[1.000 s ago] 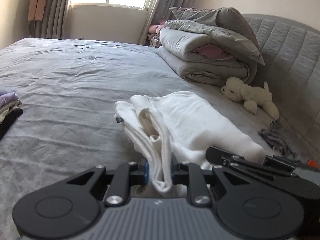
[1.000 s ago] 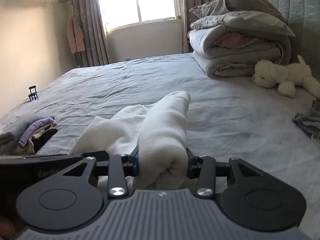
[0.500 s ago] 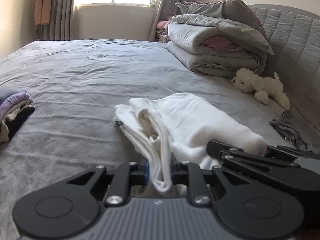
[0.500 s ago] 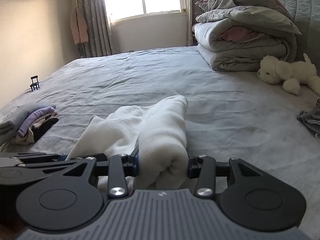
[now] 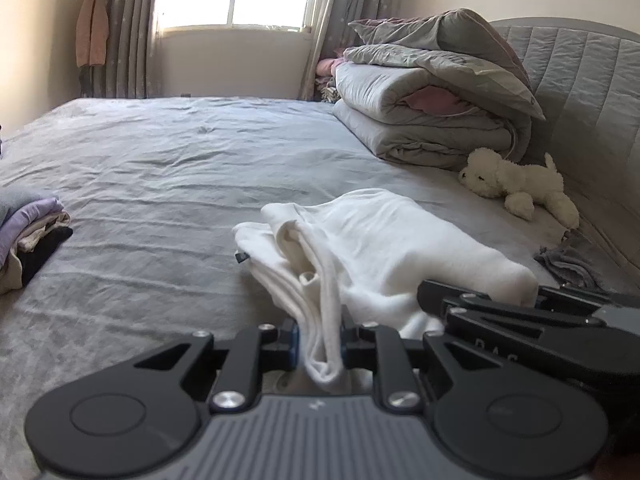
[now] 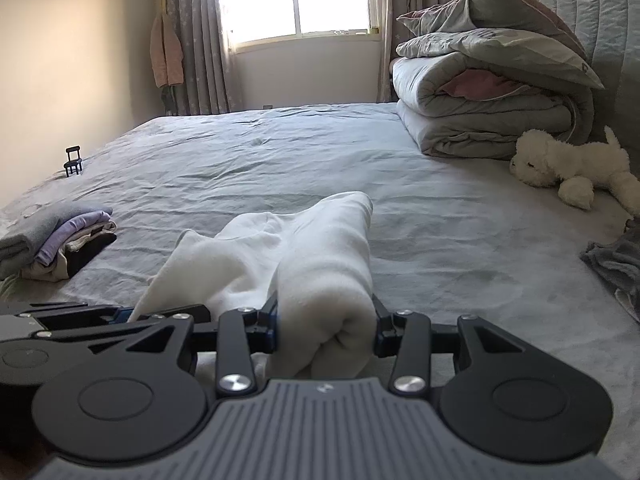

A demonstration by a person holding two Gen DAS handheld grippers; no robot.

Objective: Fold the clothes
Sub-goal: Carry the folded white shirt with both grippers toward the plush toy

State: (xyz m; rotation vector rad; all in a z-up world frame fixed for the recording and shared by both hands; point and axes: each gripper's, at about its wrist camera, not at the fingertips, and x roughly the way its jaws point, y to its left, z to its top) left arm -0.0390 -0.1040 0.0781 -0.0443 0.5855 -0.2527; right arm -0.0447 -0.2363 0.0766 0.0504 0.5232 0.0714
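Note:
A folded white garment (image 5: 384,248) lies on the grey bed, its near edge lifted by both grippers. My left gripper (image 5: 320,350) is shut on a thin layered edge at the garment's left near corner. In the right wrist view the same white garment (image 6: 320,248) forms a thick roll, and my right gripper (image 6: 325,330) is shut on that roll. The right gripper's black body (image 5: 520,320) shows at the lower right of the left wrist view. The left gripper's body (image 6: 60,320) shows at the lower left of the right wrist view.
A stack of folded clothes (image 6: 60,240) sits at the left on the grey bed sheet (image 6: 280,160). Folded grey duvets (image 5: 432,92) and a white plush dog (image 5: 520,188) lie by the headboard. A crumpled grey cloth (image 6: 616,264) lies at the right. A small black stand (image 6: 74,160) sits far left.
The left wrist view has swung leftward, so the stack of folded clothes shows more. Both grippers keep the same hold on the white garment.

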